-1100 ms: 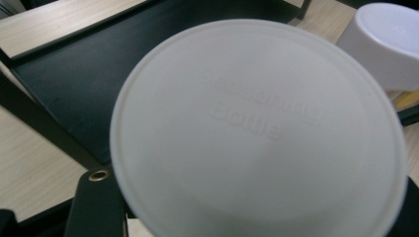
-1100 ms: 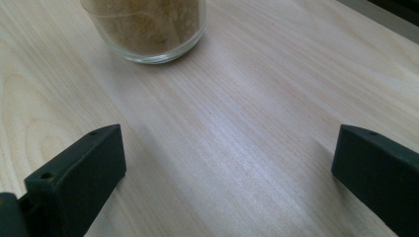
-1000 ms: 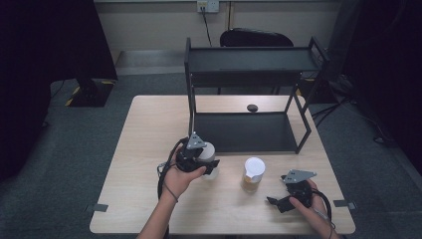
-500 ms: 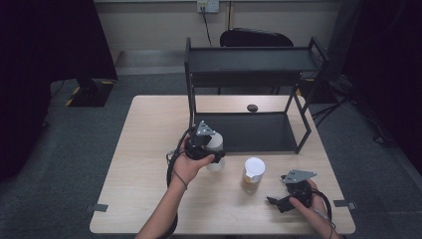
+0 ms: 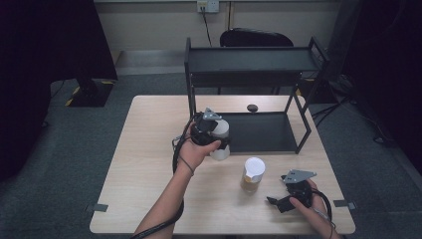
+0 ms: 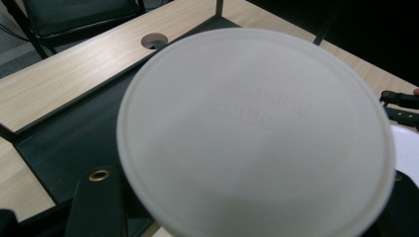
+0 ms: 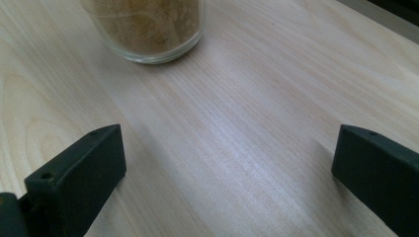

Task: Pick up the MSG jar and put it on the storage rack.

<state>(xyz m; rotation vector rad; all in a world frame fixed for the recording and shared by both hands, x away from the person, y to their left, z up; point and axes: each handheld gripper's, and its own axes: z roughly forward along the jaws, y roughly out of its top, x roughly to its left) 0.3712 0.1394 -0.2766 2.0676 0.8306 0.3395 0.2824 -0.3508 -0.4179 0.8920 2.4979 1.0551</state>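
A white-lidded jar (image 5: 219, 149) hangs above the table at the front left corner of the black shelf's bottom tray (image 5: 263, 134), and my left gripper (image 5: 215, 137) is shut on it. In the left gripper view its round white lid (image 6: 257, 133) sits close in front of the camera, with the tray (image 6: 64, 148) beneath. A second jar (image 5: 252, 174) with a white lid and brown contents stands on the table in front of the shelf. My right gripper (image 5: 278, 201) rests near the front right edge, open, aimed at that glass jar (image 7: 148, 29) with bare wood between its jaws (image 7: 227, 163).
The black two-level shelf (image 5: 254, 59) stands at the back of the wooden table (image 5: 149, 164). A round cable hole (image 5: 252, 107) lies in the tabletop behind the tray. A dark chair (image 5: 256, 37) stands beyond the table. A cable trails along the left forearm.
My left gripper has risen and moved right and away from the person, toward the shelf, carrying the white-lidded jar. The right gripper and the brown-filled jar have stayed put.
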